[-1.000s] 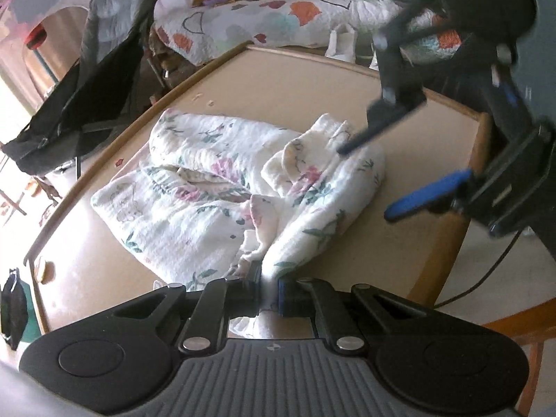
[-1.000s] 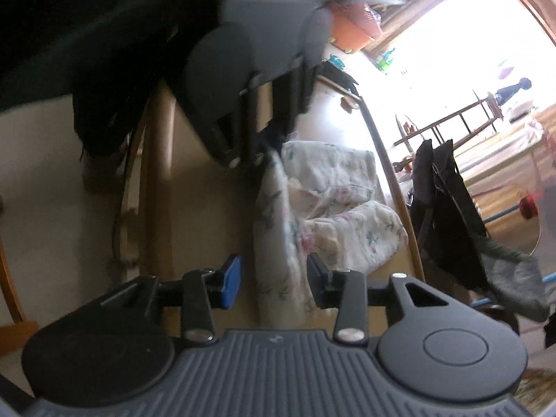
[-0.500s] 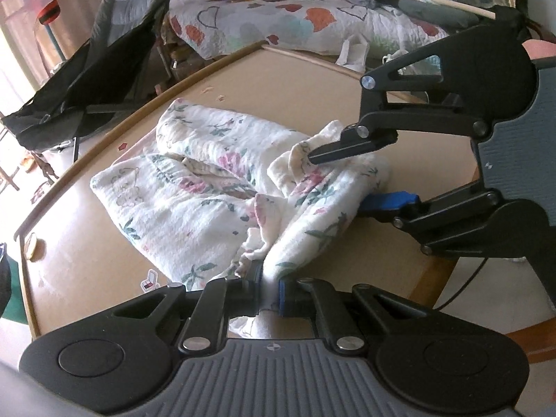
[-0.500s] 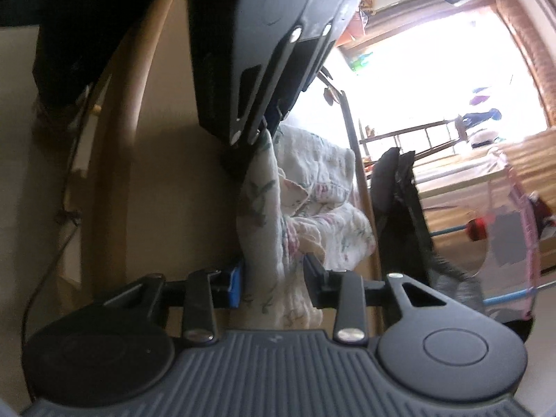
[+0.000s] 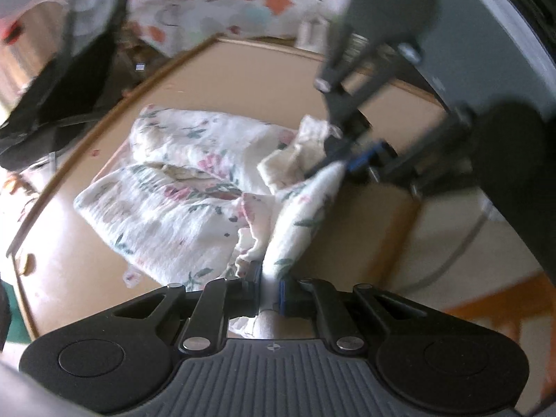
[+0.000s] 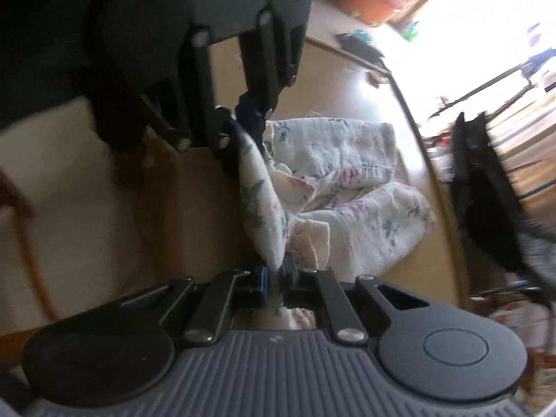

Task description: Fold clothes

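Note:
A white floral garment (image 5: 180,201) lies crumpled on a beige table (image 5: 257,87). My left gripper (image 5: 269,286) is shut on one end of the garment's near edge. In the left wrist view my right gripper (image 5: 342,161) is shut on the other end, so a strip of cloth stretches between the two, lifted off the table. The right wrist view shows the same floral garment (image 6: 347,180) with my right gripper (image 6: 274,283) clamped on its edge and the left gripper (image 6: 248,123) holding the far end. Both views are motion-blurred.
A black folding chair (image 5: 80,55) stands beyond the table's left rim, and a bed with a patterned quilt (image 5: 222,24) lies behind. A wooden chair part (image 5: 500,299) shows at lower right. Bare table surface (image 5: 69,253) lies left of the garment.
My right gripper has closed on the garment's edge after hanging open around it. Both grippers now hold the edge taut and raised; the cameras have shifted with blur.

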Motion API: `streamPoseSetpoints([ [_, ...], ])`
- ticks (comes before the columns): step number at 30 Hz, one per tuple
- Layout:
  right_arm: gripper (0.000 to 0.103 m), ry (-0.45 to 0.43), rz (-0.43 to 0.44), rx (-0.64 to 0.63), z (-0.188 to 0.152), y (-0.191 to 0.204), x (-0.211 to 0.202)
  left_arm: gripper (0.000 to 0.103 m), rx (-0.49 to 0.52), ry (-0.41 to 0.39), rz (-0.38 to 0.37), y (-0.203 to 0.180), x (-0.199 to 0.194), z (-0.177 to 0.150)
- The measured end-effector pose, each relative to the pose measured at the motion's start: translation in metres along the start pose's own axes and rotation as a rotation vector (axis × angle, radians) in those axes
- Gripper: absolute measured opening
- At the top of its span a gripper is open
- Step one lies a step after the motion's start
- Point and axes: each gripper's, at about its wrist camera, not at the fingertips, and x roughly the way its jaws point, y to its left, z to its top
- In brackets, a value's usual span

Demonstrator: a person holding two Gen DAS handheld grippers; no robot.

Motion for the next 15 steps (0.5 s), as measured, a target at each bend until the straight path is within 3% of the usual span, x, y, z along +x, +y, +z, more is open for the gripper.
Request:
streamPoseSetpoints([
  [7,0.008,0.025,0.274,0.064,0.001,-0.04,-0.011,0.011,0.071,0.017,-0.124,-0.008,-0.012,-0.001],
  [13,0.008,0.071,0.423,0.161,0.008,-0.075,-0.003,0.012,-0.01,0.024,-0.206,0.018,-0.015,0.008],
  [15,0.008,0.121,0.516,0.217,0.005,-0.08,0.004,0.013,-0.042,0.019,-0.247,0.027,-0.014,0.009],
])
